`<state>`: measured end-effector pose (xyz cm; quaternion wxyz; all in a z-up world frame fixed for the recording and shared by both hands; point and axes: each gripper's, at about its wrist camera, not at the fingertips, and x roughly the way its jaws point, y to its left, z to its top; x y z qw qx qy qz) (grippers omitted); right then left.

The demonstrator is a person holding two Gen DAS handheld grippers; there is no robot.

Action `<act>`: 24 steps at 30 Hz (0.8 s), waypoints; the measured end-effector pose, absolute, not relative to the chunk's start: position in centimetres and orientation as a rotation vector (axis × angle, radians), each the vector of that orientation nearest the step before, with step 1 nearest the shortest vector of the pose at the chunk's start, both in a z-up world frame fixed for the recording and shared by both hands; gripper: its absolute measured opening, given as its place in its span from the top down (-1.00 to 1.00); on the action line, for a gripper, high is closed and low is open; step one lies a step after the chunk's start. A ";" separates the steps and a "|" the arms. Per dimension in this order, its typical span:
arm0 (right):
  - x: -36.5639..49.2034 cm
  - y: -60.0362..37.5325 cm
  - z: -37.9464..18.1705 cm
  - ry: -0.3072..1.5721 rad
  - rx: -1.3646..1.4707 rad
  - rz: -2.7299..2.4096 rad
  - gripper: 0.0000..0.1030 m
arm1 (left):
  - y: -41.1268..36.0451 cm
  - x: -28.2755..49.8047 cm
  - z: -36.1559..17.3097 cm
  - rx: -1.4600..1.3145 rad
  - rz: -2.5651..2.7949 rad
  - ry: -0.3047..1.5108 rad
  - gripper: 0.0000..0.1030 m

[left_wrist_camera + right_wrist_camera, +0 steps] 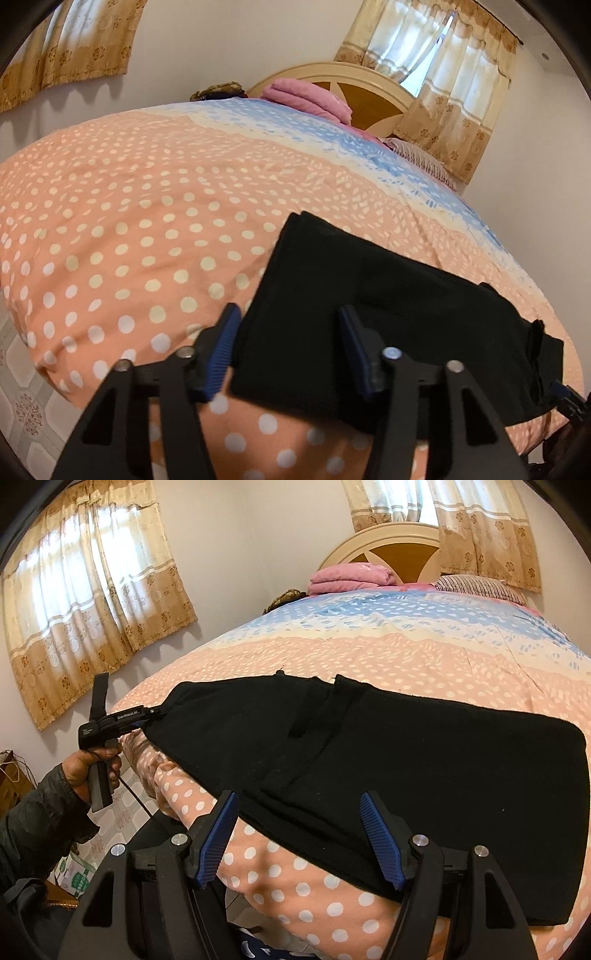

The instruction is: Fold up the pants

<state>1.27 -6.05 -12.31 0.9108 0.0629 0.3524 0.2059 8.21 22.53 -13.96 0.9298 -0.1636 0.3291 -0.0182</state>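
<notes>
Black pants (369, 288) lie folded in a long flat band across the near side of a bed with a peach polka-dot cover (129, 221). My left gripper (289, 310) stands over the band's left end, the jaws apart with flat cloth between them; the pads do not pinch it. In the right wrist view the pants (406, 746) stretch from left to right, and the left gripper (157, 710), held by a person's hand (96, 764), has its tips at their left corner. My right gripper (299, 796) is open over the pants' near edge, gripping nothing.
A folded pink blanket (351, 576) and a striped pillow (476, 585) lie at the wooden headboard (391, 550). Curtained windows (92, 598) hang on the left and back walls. Tiled floor (26, 398) and cardboard boxes (74, 875) are beside the bed on the left.
</notes>
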 end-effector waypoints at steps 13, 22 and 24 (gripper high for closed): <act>1.4 -6.3 -12.6 0.724 0.132 0.419 -0.36 | 23.3 6.7 -12.6 -0.463 -0.109 0.612 0.69; 1.3 -6.7 -12.6 0.720 0.144 0.411 -0.36 | 23.6 5.7 -10.5 -0.506 -0.156 0.547 0.75; 1.4 -6.7 -12.7 0.721 0.145 0.410 -0.36 | 23.3 6.2 -10.6 -0.467 -0.144 0.575 0.74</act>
